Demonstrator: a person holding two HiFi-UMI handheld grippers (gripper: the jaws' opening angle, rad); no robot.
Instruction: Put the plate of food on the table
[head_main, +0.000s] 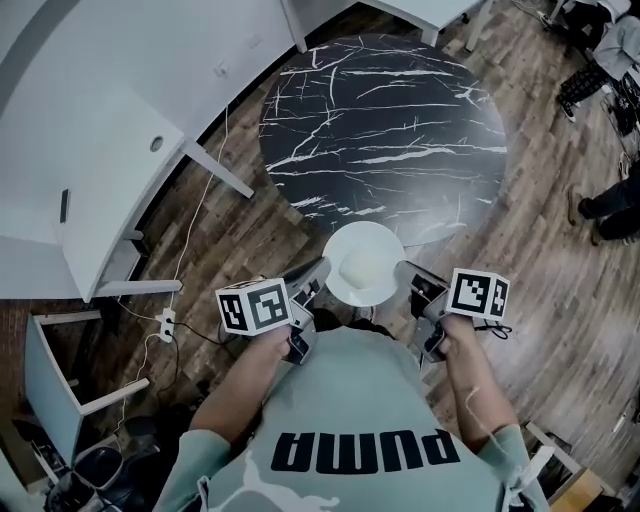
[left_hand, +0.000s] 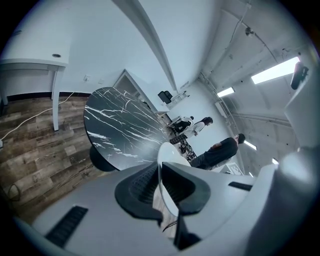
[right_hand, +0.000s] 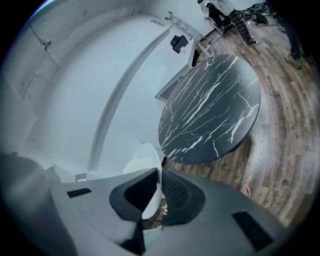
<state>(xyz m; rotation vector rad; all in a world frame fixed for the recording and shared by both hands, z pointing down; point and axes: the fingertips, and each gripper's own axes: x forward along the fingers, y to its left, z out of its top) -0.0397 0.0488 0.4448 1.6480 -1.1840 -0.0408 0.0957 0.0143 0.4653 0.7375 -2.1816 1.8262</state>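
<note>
1. The person's shirt is showing the print "PUMA" in dark letters, appearing upside down in the head view. The marker cubes on the grippers are showing only black-and-white squares, no words.
2. The left gripper is pinching the left rim of the white plate, its jaws closing to a narrow gap filled by the thin rim.
3. The right gripper is clamping the opposite rim in the same way, its ribbed pads pressing on the plate's edge.
4. The plate is hanging between the two grippers above the wood floor, just short of the near edge of the round black marble table, and is carrying a pale mound of food.
</note>
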